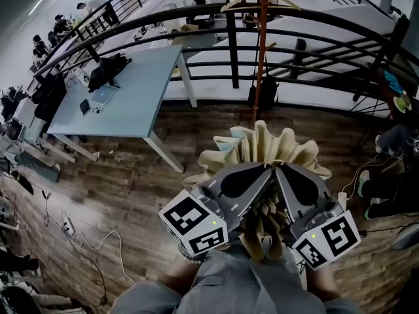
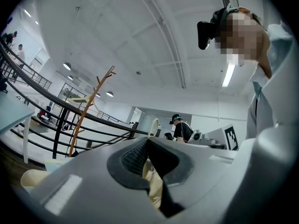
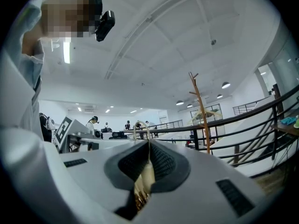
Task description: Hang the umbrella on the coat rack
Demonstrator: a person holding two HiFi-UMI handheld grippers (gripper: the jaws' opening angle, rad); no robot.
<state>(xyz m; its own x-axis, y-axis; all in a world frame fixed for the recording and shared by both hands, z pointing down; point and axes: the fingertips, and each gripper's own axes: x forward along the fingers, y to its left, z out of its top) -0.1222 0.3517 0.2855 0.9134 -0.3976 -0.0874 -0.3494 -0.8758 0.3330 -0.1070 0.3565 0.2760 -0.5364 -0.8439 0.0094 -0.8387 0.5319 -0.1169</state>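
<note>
A beige folded umbrella [image 1: 272, 146] is held low in the head view, its pleated canopy fanning out beyond the jaws. My left gripper [image 1: 264, 171] and right gripper [image 1: 281, 171] meet tip to tip, each shut on the umbrella. In the left gripper view the gripper [image 2: 147, 142] pinches beige fabric [image 2: 154, 183], with a thin strap loop [image 2: 153, 126] rising past the tips. The right gripper [image 3: 148, 144] likewise clamps the umbrella [image 3: 144, 183], and the strap loop [image 3: 140, 127] shows there too. The orange coat rack [image 1: 262, 51] stands well ahead by the railing, apart from both grippers.
A black metal railing [image 1: 229, 44] curves behind the coat rack. A pale table [image 1: 124, 97] with a bag and small items stands to the left on the wooden floor. A dark bag [image 1: 265, 90] sits at the rack's foot. People and desks lie beyond.
</note>
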